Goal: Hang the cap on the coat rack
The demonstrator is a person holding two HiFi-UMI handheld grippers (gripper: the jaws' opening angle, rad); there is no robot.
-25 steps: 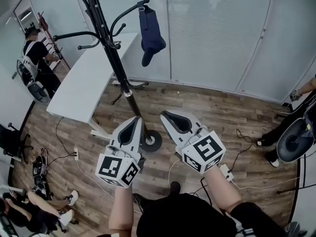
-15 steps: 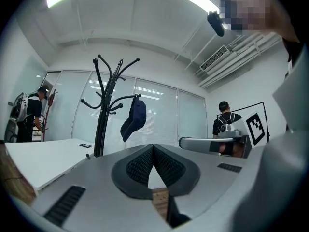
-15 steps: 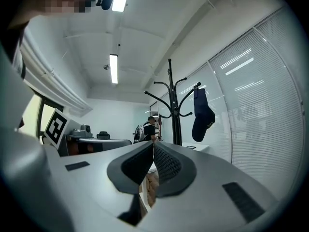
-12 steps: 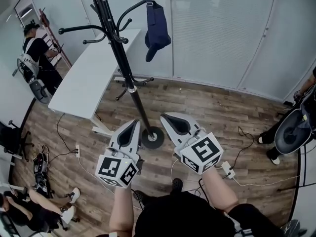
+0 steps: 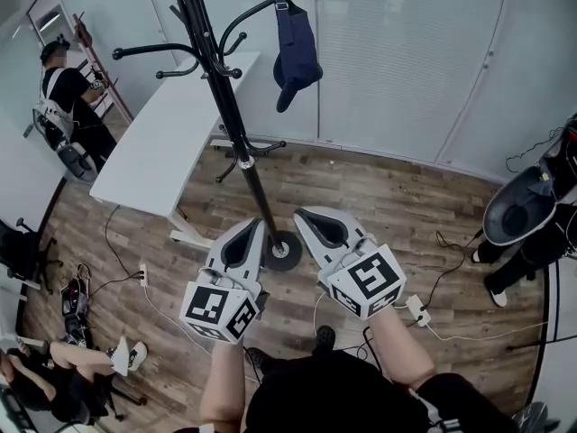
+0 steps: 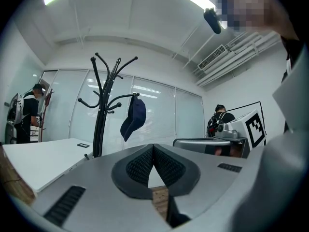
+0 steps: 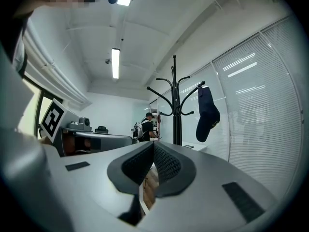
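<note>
In the head view, the dark cap [image 5: 296,52] hangs from an upper hook of the coat rack [image 5: 225,106], well apart from both grippers, which sit low. The left gripper view shows the left gripper [image 6: 153,151] with its pads pressed together on nothing. The right gripper view shows the right gripper [image 7: 153,151] likewise closed and empty. The cap looks light, soft and limp; its stiffer brim seems the surest place to pinch.
</note>
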